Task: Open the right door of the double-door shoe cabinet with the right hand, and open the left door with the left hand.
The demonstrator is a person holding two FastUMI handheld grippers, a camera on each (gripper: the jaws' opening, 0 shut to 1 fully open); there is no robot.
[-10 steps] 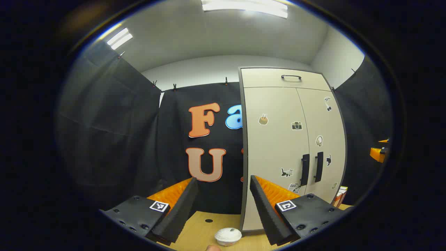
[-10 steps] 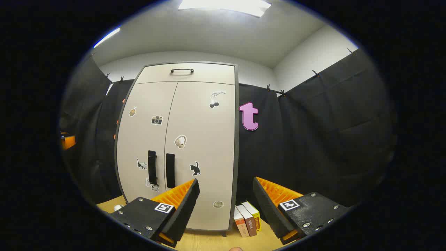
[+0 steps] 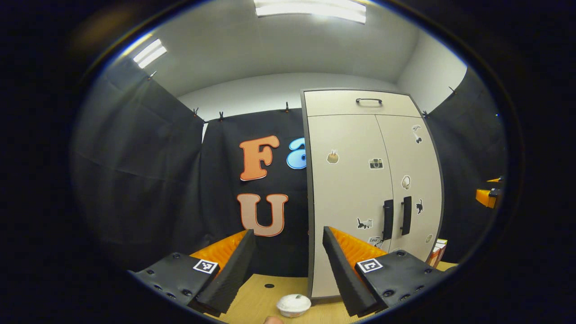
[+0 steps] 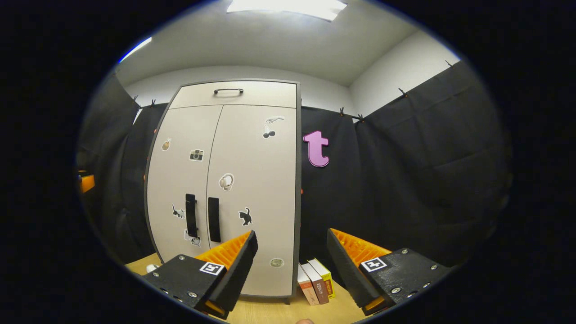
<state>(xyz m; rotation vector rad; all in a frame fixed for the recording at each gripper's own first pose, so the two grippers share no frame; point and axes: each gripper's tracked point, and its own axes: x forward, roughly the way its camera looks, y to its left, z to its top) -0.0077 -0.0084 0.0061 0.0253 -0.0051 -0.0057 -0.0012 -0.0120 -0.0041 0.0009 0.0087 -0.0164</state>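
A beige double-door shoe cabinet (image 3: 360,189) (image 4: 234,180) stands on a wooden table, both doors closed and dotted with stickers. Two black vertical handles sit side by side low at the centre seam: the left door's handle (image 3: 387,219) (image 4: 191,215) and the right door's handle (image 3: 406,215) (image 4: 213,219). My left gripper (image 3: 288,265) is open, well short of the cabinet and off its left edge. My right gripper (image 4: 292,265) is open too, held back from the cabinet near its right edge. The other gripper (image 3: 488,197) (image 4: 86,182) appears as an orange shape at each view's side.
A small white lidded cup (image 3: 293,304) sits on the table (image 3: 261,297) in front of the cabinet's left corner. Several books (image 4: 315,281) stand at the cabinet's right foot. A top drawer with a black handle (image 4: 228,91) sits above the doors. Black cloth walls surround the booth.
Both views have pulled back slightly: the cabinet looks a little smaller and has shifted left in each view. Both grippers stay open.
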